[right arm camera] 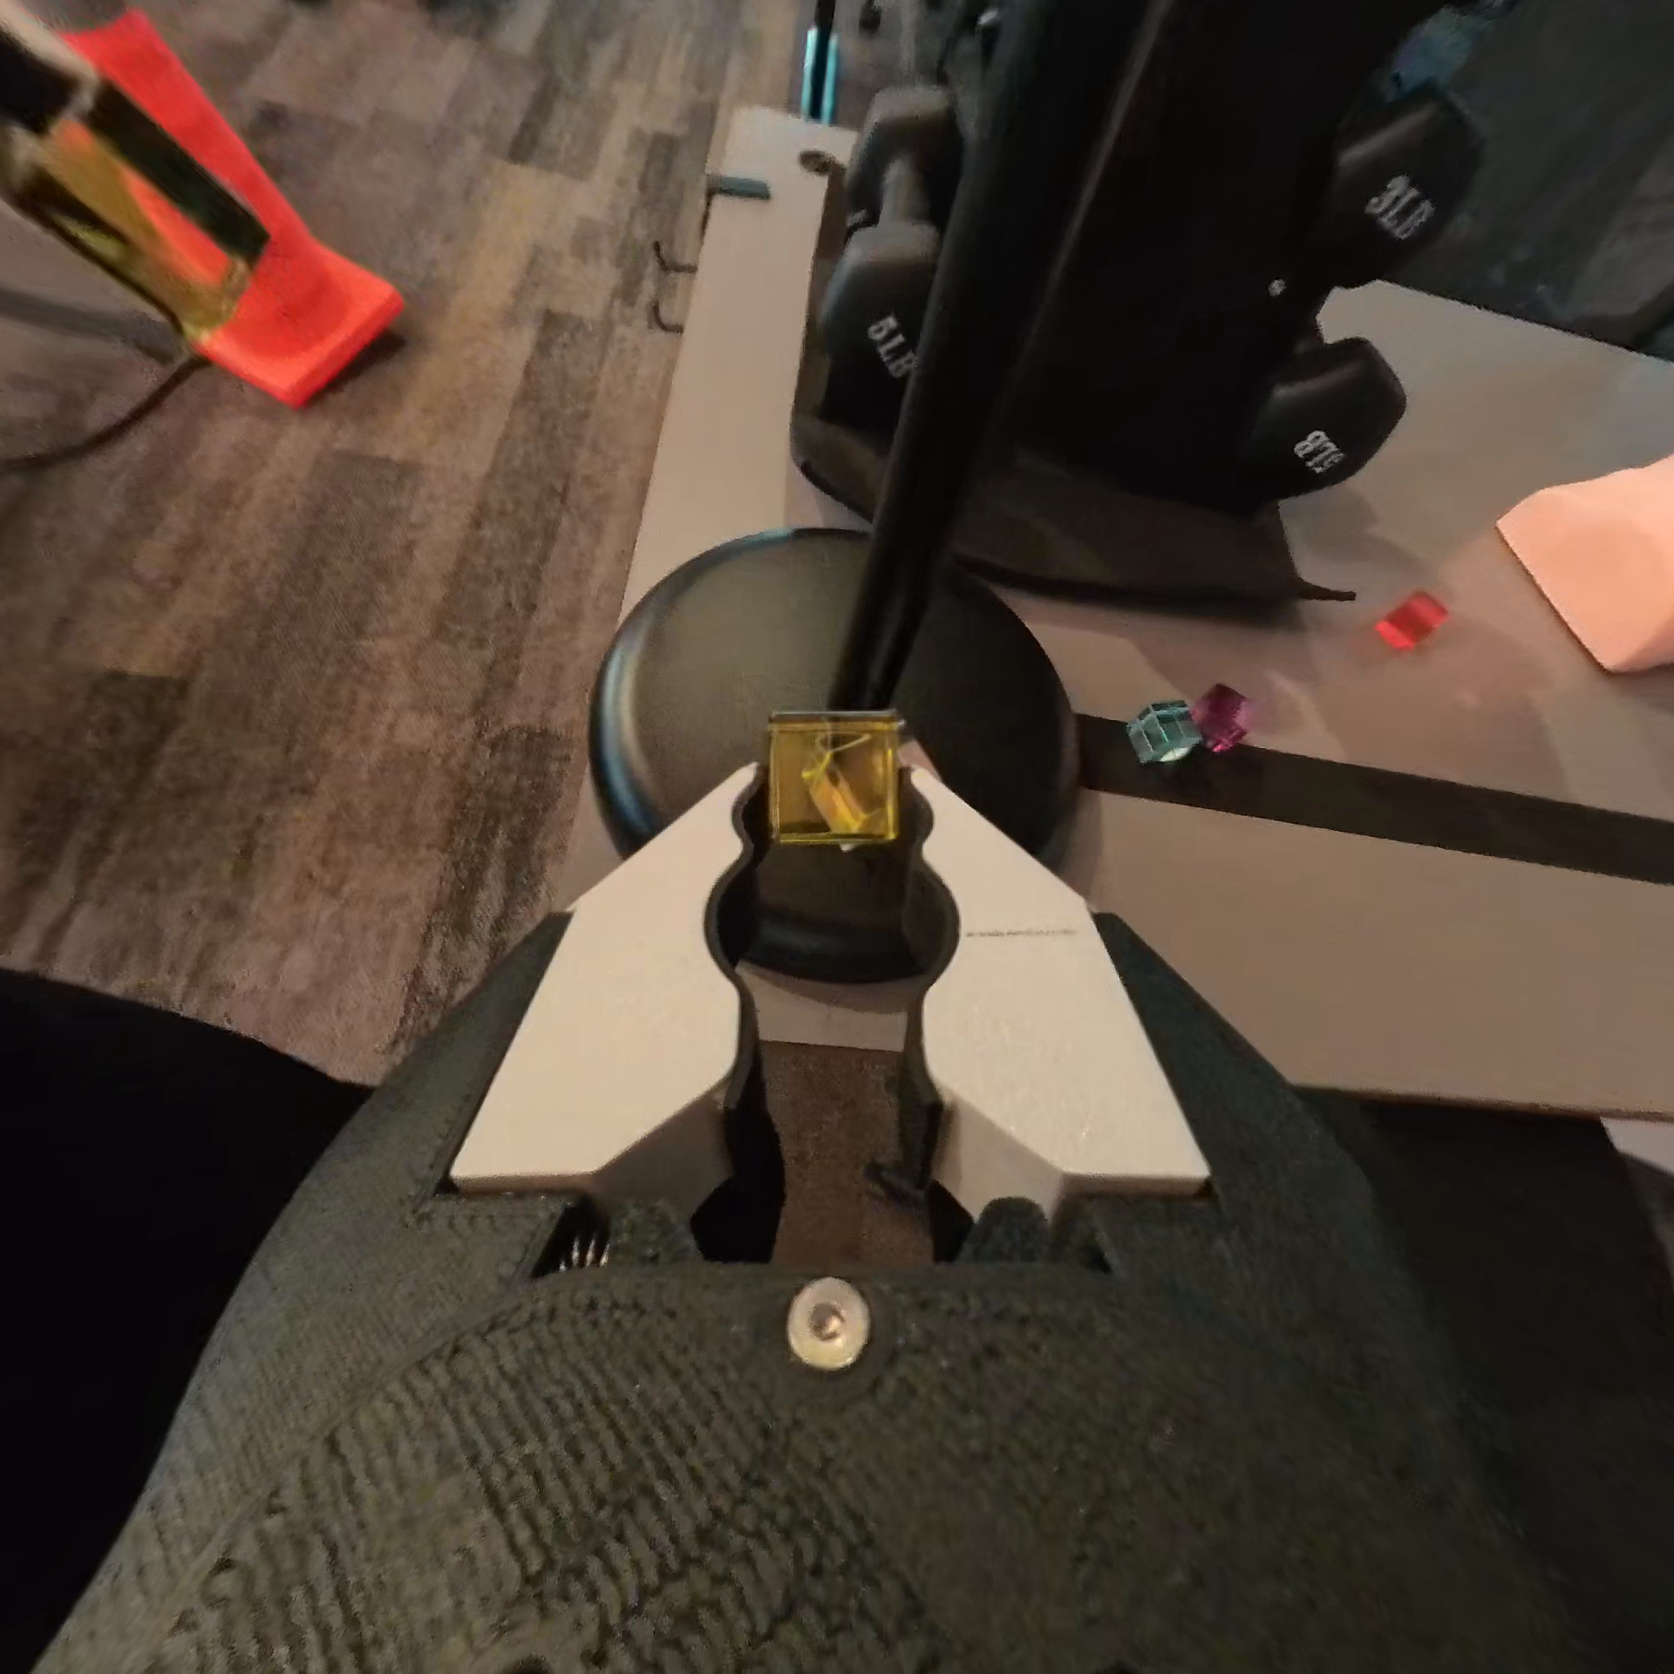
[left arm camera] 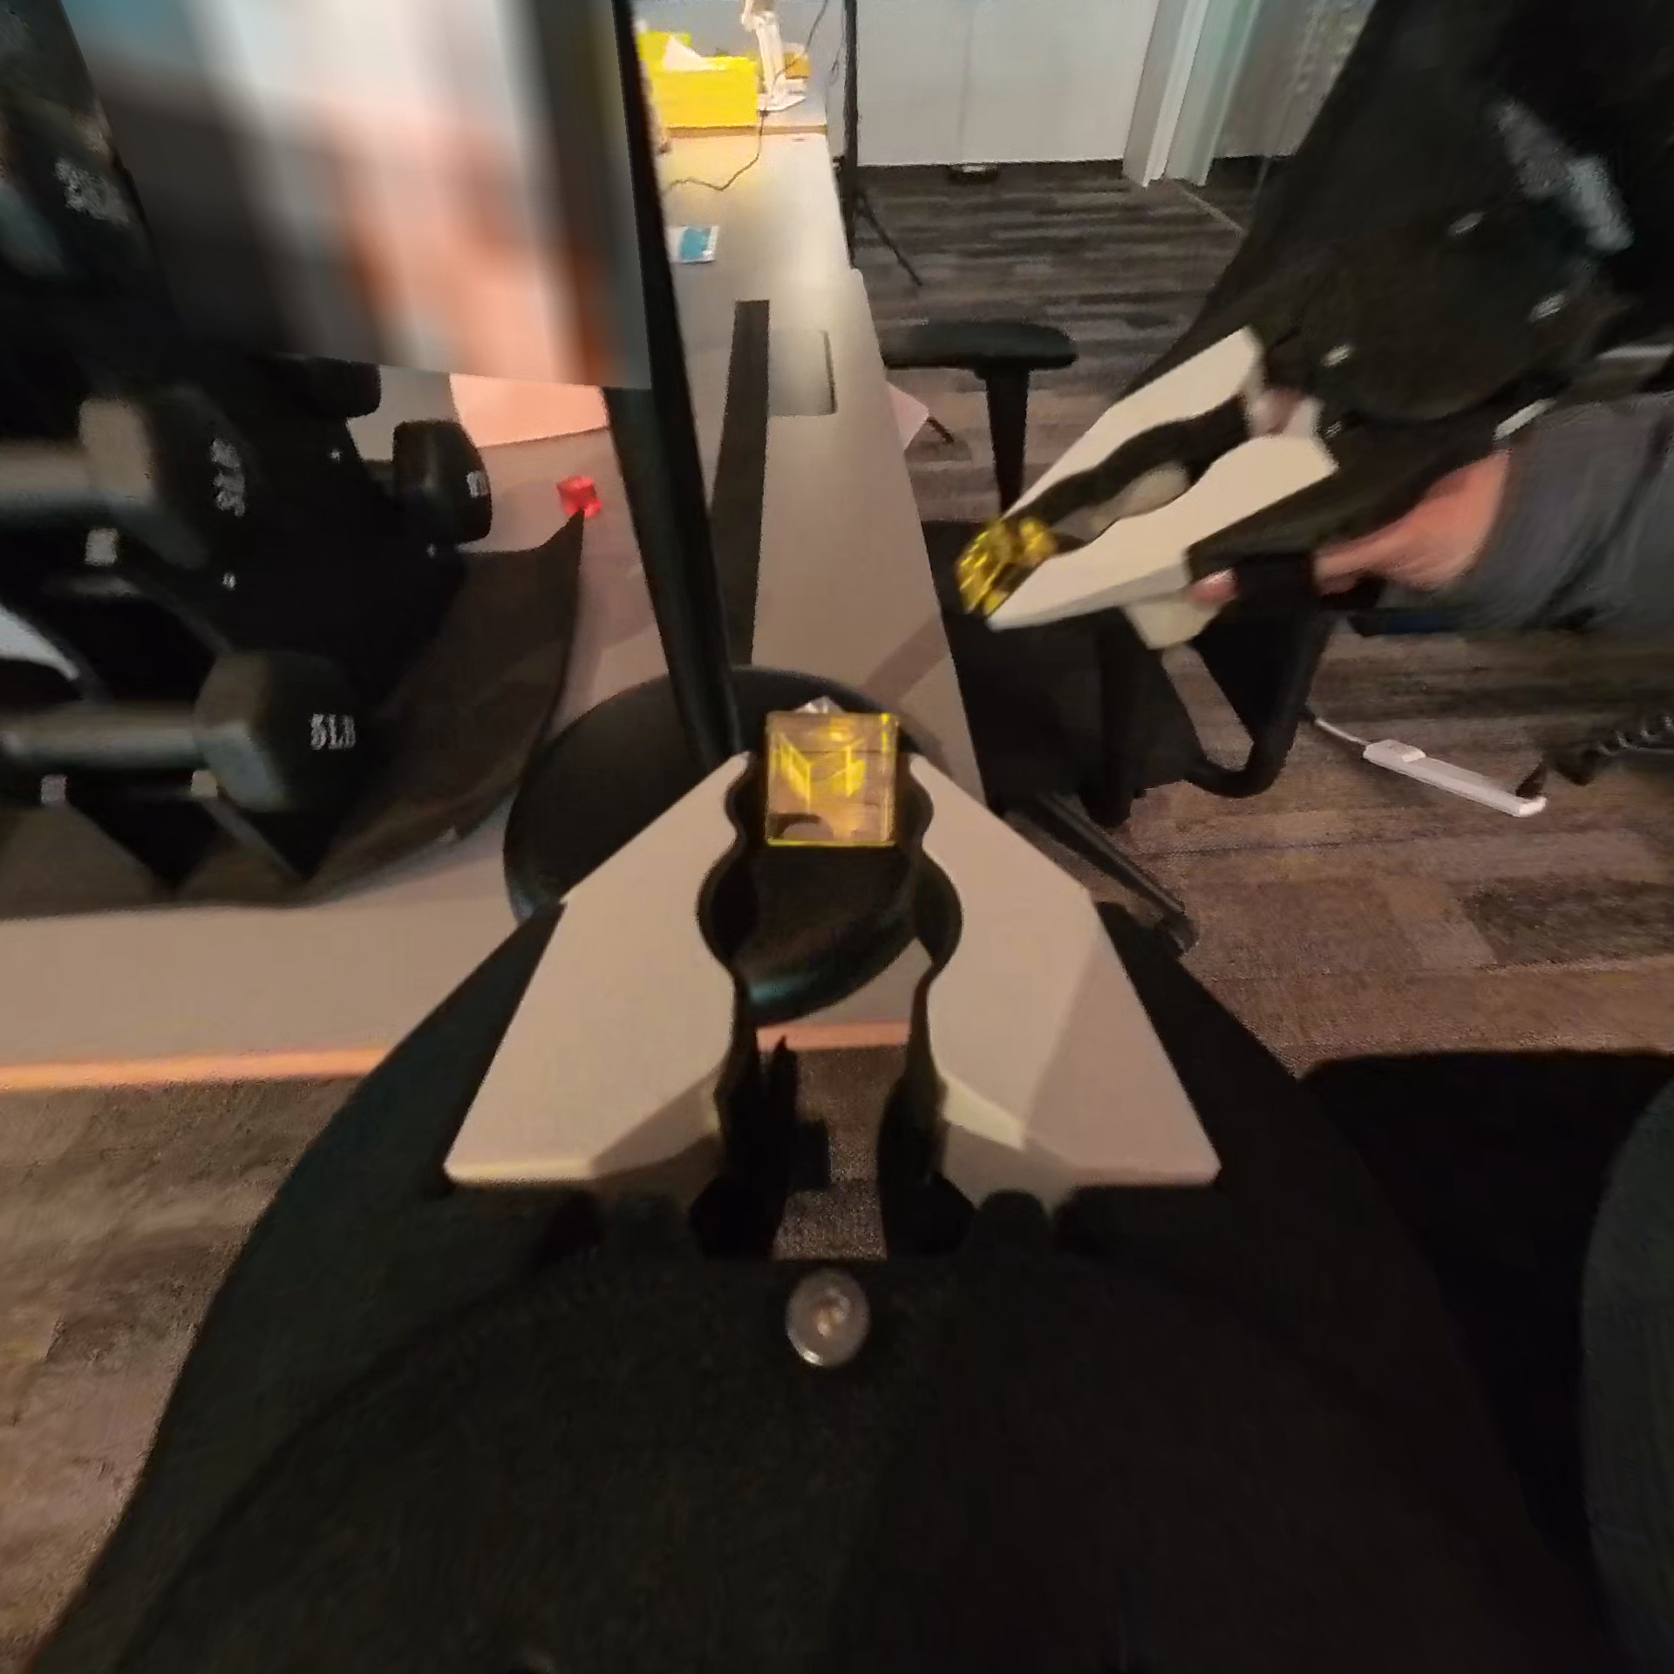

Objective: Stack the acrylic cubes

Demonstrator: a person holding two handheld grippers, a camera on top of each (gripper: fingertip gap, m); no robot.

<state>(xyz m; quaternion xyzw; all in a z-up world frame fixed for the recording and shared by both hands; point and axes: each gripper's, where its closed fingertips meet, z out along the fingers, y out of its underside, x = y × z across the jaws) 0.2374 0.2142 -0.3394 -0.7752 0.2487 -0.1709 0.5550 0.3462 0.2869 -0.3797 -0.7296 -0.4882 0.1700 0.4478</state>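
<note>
We see a pale counter [right arm camera: 1268, 951] carrying a round black stand base [right arm camera: 725, 652], a rack of black dumbbells [right arm camera: 1313, 399] and a pink sheet [right arm camera: 1612, 580]. On it also lie a red cube [right arm camera: 1410, 621], a clear blue cube [right arm camera: 1159, 732] and a purple cube [right arm camera: 1223, 717], the last two touching.

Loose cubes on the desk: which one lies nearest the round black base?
The clear blue cube, touching the magenta cube; the red cube lies apart, farther from the round black base.

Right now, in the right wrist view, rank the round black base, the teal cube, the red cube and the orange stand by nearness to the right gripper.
1. Round black base, just beyond the right gripper.
2. Teal cube, right, on the table.
3. Red cube, farther right.
4. Orange stand, far left, on the floor.
</note>
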